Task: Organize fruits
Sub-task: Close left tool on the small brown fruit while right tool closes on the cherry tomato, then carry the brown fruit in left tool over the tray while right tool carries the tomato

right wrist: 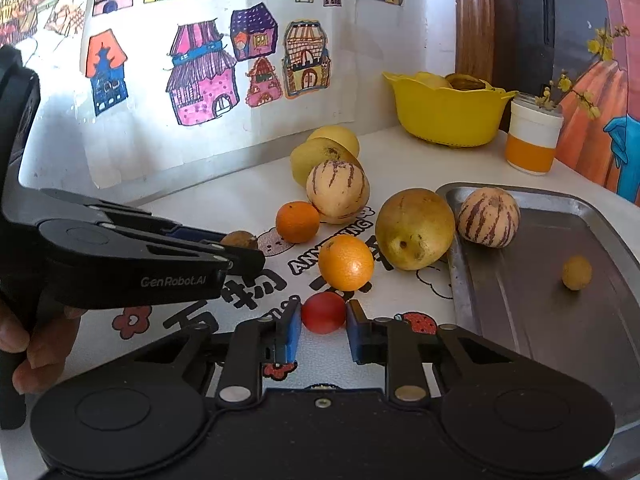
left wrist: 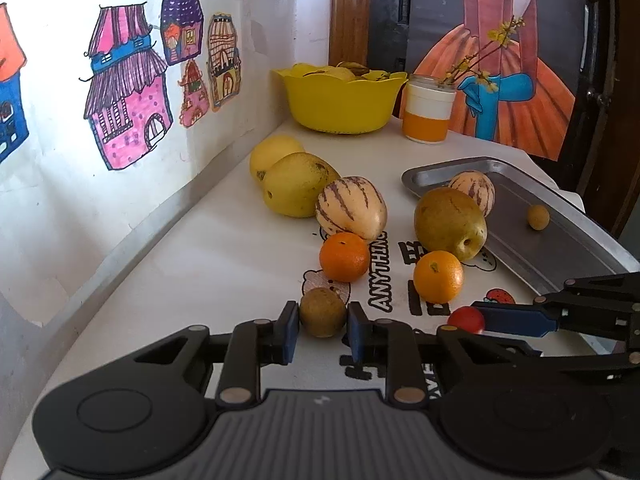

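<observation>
My left gripper (left wrist: 323, 330) has its blue pads on both sides of a small brown round fruit (left wrist: 322, 312) that rests on the printed tablecloth. My right gripper (right wrist: 323, 330) has its pads against a small red tomato (right wrist: 323, 312), also on the cloth. Each gripper shows in the other view, the right gripper (left wrist: 516, 318) beside the tomato (left wrist: 466, 319), the left gripper (right wrist: 224, 246) at the brown fruit (right wrist: 240, 239). A metal tray (right wrist: 540, 312) on the right holds a striped melon (right wrist: 488, 217) and a small yellow fruit (right wrist: 577, 273).
Two oranges (left wrist: 344, 257) (left wrist: 438, 276), a second striped melon (left wrist: 351, 207), a green-brown mango (left wrist: 450, 222) and two yellow mangoes (left wrist: 298, 189) lie on the cloth. A yellow bowl (left wrist: 340, 106) with fruit and a white-orange jar (left wrist: 427, 114) stand at the back. A wall is on the left.
</observation>
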{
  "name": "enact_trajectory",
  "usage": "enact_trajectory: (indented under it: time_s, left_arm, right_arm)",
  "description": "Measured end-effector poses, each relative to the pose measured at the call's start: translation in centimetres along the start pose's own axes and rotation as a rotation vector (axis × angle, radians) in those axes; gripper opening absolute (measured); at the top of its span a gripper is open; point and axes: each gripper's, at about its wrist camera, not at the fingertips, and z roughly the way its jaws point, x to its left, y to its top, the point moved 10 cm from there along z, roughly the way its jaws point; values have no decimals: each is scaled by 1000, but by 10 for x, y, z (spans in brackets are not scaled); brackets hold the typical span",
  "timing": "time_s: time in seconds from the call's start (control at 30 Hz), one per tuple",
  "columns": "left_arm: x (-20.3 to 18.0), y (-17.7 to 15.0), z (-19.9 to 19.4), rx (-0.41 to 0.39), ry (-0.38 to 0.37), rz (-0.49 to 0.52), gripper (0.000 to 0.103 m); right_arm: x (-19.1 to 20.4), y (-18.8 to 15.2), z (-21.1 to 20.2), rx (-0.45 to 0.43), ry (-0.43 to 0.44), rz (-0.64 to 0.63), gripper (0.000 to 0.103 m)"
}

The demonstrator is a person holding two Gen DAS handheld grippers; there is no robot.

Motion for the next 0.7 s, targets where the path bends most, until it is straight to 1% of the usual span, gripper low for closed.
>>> enact_trajectory:
  time_s: [0.17,0.3,0.53,0.7]
  left_arm:
    - [-5,-1,-8,4,3,4,28]
    - [-16,4,-15,-4,-6,6,28]
    - [-52,17,-18,-22,-55,15,28]
    - [-82,31,-13,-35,-82,16,28]
  right_arm:
    - [-14,1,-21,-41,-11,42,26]
    - [-34,4,-40,-79,-52,62,26]
    - [-86,5,-69,-124,-143,97,26]
    - [-124,3,-75,-127,-197,96,26]
